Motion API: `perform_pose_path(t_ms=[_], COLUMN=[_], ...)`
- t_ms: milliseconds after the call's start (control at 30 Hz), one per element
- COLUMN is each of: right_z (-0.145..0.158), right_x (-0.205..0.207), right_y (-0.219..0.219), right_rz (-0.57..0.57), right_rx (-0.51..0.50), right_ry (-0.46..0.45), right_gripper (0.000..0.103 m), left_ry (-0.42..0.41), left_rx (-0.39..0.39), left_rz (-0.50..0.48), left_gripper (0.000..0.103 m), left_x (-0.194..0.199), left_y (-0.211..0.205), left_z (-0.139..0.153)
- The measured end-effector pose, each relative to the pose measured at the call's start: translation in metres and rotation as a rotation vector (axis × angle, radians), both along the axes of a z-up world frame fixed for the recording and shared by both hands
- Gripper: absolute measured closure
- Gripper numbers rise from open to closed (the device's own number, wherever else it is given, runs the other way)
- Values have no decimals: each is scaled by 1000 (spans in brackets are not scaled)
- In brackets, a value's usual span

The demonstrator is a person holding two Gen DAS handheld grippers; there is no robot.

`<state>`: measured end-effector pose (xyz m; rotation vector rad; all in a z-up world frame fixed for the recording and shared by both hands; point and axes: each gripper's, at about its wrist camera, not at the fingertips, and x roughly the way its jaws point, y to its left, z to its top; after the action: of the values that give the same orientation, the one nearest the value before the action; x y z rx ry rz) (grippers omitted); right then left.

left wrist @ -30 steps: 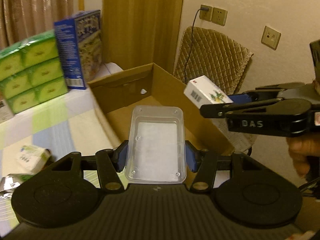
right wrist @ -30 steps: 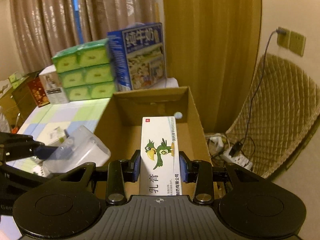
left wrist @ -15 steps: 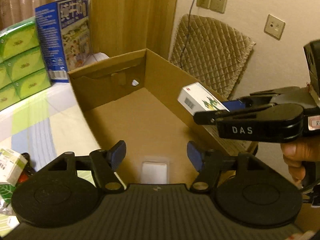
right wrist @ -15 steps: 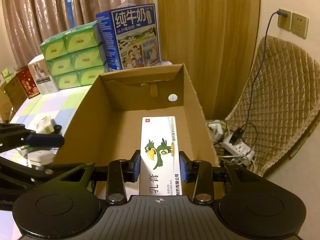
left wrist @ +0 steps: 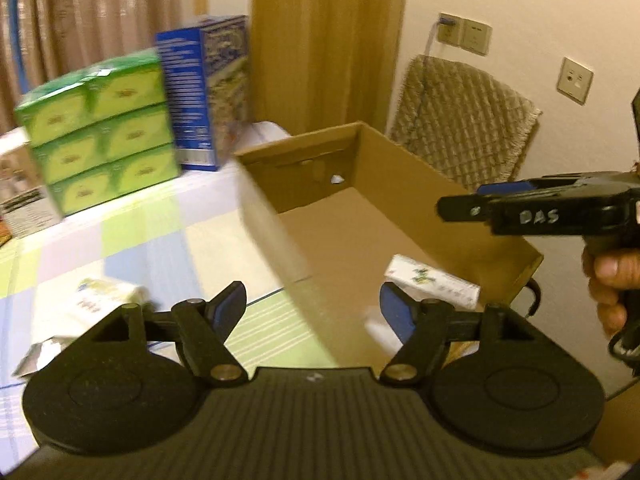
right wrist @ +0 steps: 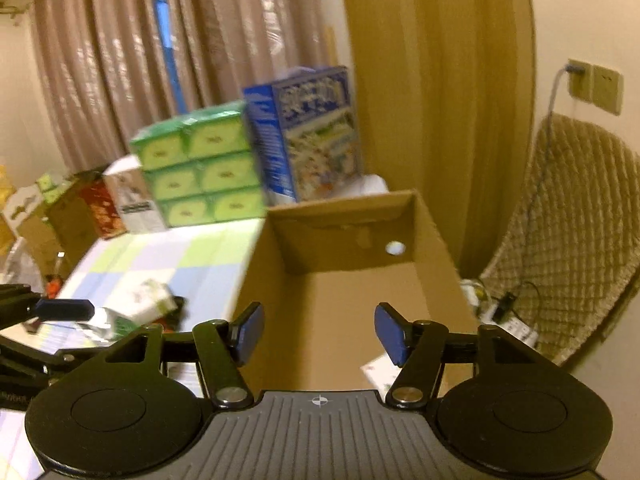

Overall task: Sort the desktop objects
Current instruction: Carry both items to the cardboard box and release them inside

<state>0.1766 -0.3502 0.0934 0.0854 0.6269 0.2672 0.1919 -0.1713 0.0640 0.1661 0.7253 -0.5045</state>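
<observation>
An open cardboard box (left wrist: pixel 400 184) stands at the table's right edge; it also shows in the right wrist view (right wrist: pixel 352 280). A white medicine box with a green bird (left wrist: pixel 432 286) lies inside it near the front; its corner shows in the right wrist view (right wrist: pixel 376 372). A blurred pale shape (left wrist: pixel 380 332), perhaps the clear plastic tray, lies in the box beside my left finger. My left gripper (left wrist: pixel 312 308) is open and empty over the box's near left wall. My right gripper (right wrist: pixel 320 332) is open and empty above the box, and it shows in the left wrist view (left wrist: pixel 464 204).
Green tissue packs (left wrist: pixel 100 128) and a blue milk carton (left wrist: pixel 204 88) stand at the back of the checked tablecloth (left wrist: pixel 120 248). A small white-green box (left wrist: pixel 104 296) and a foil packet (left wrist: pixel 40 354) lie at the left front. A quilted chair (left wrist: pixel 460 120) stands behind the box.
My left gripper opened and dropped the clear tray into the box. My right gripper opened and the medicine box fell into the cardboard box. Both grippers drew back.
</observation>
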Motion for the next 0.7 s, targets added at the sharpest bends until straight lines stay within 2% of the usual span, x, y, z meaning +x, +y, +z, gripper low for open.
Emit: perform_pose_path(t_ms=[67,333,500,700], right_z=[7,16,15,7], right_x=[-11,-42,-56,-71], right_y=[11,53,83,113], right_rz=[27,108,163,216], right_rx=[-1,0,-35,-88], right_ry=[-18,-48,-54,-44], right_gripper=[42,32,27,23], left_ry=[-16,-50,-41,-35], left_rx=[18,75,73,49], left_rz=[32,153,228,285], left_gripper=[29,23,21,18], left_x=[-9,-45,-61,-79], left_y=[17,91,139,177], left_z=[8,26,24,11])
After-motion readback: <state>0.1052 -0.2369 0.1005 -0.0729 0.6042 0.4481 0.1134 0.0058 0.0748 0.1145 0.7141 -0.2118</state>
